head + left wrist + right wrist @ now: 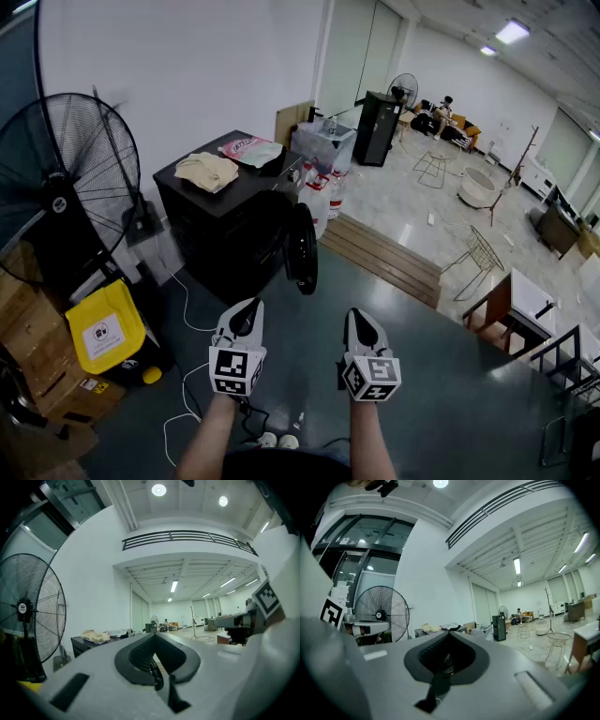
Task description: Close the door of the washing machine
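The black washing machine [225, 234] stands by the white wall, and its round door [301, 248] hangs open, swung out toward me. Both grippers are held level in front of me, well short of the door and touching nothing. My left gripper [246, 317] is shut and empty, its jaws meeting at a point [154, 634]. To its right, my right gripper [362, 326] also looks shut with nothing in it [449, 633]. In the left gripper view the machine [89, 644] shows at the left, beyond the jaws.
Folded cloths [208, 171] lie on top of the machine. A large black fan [56, 202] and a yellow bin [105, 328] stand at the left. White cables [187, 314] trail over the floor. A wooden step [384, 258] edges the grey floor beyond the door.
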A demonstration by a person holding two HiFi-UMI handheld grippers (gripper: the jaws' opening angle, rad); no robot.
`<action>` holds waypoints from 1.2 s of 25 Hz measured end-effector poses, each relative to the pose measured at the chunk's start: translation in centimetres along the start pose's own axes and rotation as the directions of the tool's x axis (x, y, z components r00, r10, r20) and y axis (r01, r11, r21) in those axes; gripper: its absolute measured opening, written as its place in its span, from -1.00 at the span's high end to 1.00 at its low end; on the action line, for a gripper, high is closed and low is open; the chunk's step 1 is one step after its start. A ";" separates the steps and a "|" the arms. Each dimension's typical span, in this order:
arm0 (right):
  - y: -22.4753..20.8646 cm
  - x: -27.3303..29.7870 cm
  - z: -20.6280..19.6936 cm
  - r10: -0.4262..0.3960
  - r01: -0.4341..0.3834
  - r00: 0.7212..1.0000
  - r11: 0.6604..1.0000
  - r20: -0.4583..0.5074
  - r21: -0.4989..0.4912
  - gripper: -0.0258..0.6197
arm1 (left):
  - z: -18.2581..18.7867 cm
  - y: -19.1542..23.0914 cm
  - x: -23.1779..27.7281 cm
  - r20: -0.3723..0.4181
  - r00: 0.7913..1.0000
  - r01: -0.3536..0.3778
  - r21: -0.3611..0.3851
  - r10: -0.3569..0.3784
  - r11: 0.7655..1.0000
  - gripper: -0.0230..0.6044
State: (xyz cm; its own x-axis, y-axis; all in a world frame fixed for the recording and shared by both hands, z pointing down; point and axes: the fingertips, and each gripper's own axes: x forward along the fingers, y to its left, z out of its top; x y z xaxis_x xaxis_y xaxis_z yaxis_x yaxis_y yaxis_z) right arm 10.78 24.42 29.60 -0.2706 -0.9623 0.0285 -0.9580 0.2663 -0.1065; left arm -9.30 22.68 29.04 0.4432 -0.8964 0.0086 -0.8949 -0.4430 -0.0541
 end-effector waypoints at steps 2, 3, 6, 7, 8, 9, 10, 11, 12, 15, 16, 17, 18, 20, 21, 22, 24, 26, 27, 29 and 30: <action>0.1 0.1 -0.1 0.001 -0.001 1.000 1.000 0.000 -0.001 0.89 | -0.1 0.0 0.1 -0.001 1.000 0.002 0.000 -0.002 1.000 0.90; 0.1 0.2 -0.1 0.002 -0.002 1.000 1.000 0.001 -0.001 0.89 | -0.1 0.0 0.1 -0.001 1.000 0.003 0.000 -0.003 1.000 0.90; -0.1 0.1 -0.2 0.000 0.000 1.000 1.000 0.001 0.001 0.89 | -0.2 -0.1 0.1 -0.005 1.000 0.003 0.001 -0.003 1.000 0.90; -0.1 0.0 -0.2 -0.001 0.001 1.000 1.000 0.001 0.002 0.89 | -0.3 -0.1 0.1 -0.004 1.000 0.003 0.002 -0.003 1.000 0.90; -0.1 0.0 -0.2 -0.002 0.002 1.000 1.000 0.002 0.004 0.89 | -0.3 -0.1 0.1 -0.003 1.000 0.003 0.003 -0.003 1.000 0.90; -0.2 0.0 -0.2 -0.003 0.003 1.000 1.000 0.002 0.006 0.89 | -0.2 -0.2 0.2 -0.002 1.000 0.004 0.003 -0.004 1.000 0.90; -0.2 0.0 -0.1 -0.003 0.003 1.000 1.000 0.002 0.007 0.89 | -0.2 -0.3 0.2 -0.002 1.000 0.006 0.003 -0.006 1.000 0.90; -0.3 0.0 -0.1 -0.002 0.002 1.000 1.000 0.002 0.006 0.89 | -0.1 -0.4 0.3 -0.004 1.000 0.008 0.003 -0.008 1.000 0.90; -0.3 -0.1 -0.1 0.000 0.000 1.000 1.000 0.003 0.005 0.88 | -0.1 -0.5 0.3 -0.006 1.000 0.010 0.004 -0.010 1.000 0.90; -0.4 -0.3 -0.2 0.011 -0.011 1.000 1.000 0.008 0.012 0.88 | -0.3 -1.1 0.4 -0.012 1.000 0.017 0.005 -0.017 1.000 0.90; -0.4 -0.4 -0.4 0.013 -0.013 1.000 1.000 0.007 0.014 0.88 | -0.5 -1.3 0.4 -0.016 1.000 0.021 0.006 -0.020 1.000 0.90; -0.3 -0.6 -0.5 0.016 -0.016 1.000 1.000 0.004 0.014 0.88 | -0.7 -1.5 0.3 -0.023 0.999 0.026 0.005 -0.026 1.000 0.90; -0.2 -0.7 -0.7 0.020 -0.020 1.000 1.000 0.000 0.012 0.88 | -1.0 -1.7 0.3 -0.030 0.999 0.031 0.003 -0.031 1.000 0.90; -0.1 -1.0 -1.0 0.026 -0.026 1.000 1.000 -0.007 0.009 0.88 | -1.5 -2.1 0.1 -0.046 0.998 0.039 -0.003 -0.039 0.999 0.90; -0.1 -1.1 -1.1 0.026 -0.026 1.000 1.000 -0.010 0.009 0.88 | -1.7 -2.3 0.0 -0.051 0.998 0.042 -0.007 -0.043 0.999 0.90; -0.1 -1.3 -1.3 0.026 -0.026 1.000 1.000 -0.012 0.010 0.88 | -1.8 -2.5 -0.1 -0.054 0.997 0.046 -0.013 -0.046 0.999 0.90; -0.3 -1.7 -1.5 0.026 -0.026 1.000 1.000 -0.014 0.015 0.88 | -2.2 -3.0 -0.2 -0.058 0.997 0.054 -0.027 -0.056 0.998 0.90; -0.5 -2.1 -1.7 0.026 -0.025 1.000 0.999 -0.015 0.022 0.88 | -2.5 -3.6 -0.5 -0.066 0.995 0.067 -0.037 -0.069 0.997 0.90; -0.6 -2.3 -1.8 0.025 -0.025 1.000 0.999 -0.016 0.026 0.88 | -2.7 -3.8 -0.6 -0.071 0.995 0.073 -0.040 -0.076 0.997 0.78; -0.6 -2.7 -2.1 0.026 -0.025 0.999 0.999 -0.020 0.034 0.88 | -3.0 -4.2 -1.0 -0.076 0.994 0.080 -0.042 -0.083 0.996 0.73; -0.6 -2.8 -2.2 0.026 -0.025 0.999 0.999 -0.022 0.038 0.88 | -3.1 -4.3 -1.1 -0.077 0.993 0.081 -0.042 -0.084 0.996 0.66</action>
State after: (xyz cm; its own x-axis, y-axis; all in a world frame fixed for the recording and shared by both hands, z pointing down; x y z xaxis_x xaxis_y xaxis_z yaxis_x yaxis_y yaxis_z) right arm 11.94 27.03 31.83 -0.2976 -0.9535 0.0473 -0.9465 0.2882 -0.1449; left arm -6.12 25.56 32.38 0.5117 -0.8544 0.0900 -0.8573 -0.5147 -0.0112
